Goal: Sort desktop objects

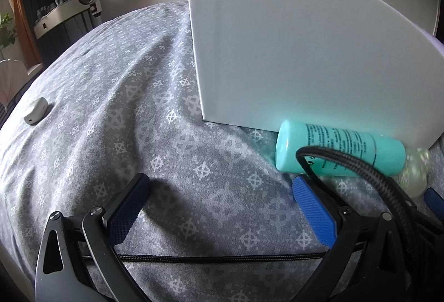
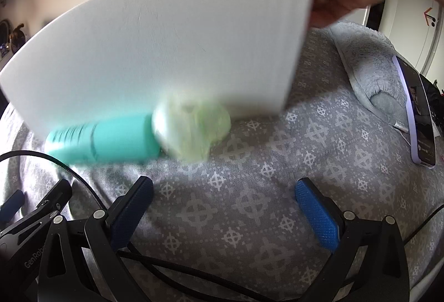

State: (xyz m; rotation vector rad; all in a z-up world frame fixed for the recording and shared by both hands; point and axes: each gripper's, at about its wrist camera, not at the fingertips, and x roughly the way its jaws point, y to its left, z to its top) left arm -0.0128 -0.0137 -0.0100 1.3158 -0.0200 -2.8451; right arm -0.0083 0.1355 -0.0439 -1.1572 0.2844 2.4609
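The grey patterned cloth (image 1: 116, 96) covers everything below. A white box (image 1: 305, 52) stands on it, hiding its inside. The teal bottle (image 1: 338, 149) lies against the box, its pale cap (image 2: 191, 130) blurry. Both left tongs (image 1: 219, 207) and right tongs (image 2: 224, 207) gape, holding nothing.

teal bottle (image 1: 341, 149) with pale green cap (image 1: 415, 173) on its side, against white box (image 1: 305, 52).

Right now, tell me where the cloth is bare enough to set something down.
Widest bare patch: the grey patterned cloth between the small white case and the white box. Another lies between the box and the phone on the right. Crowded: the box's foot, where the teal bottle, its pale cap and a black cable lie.
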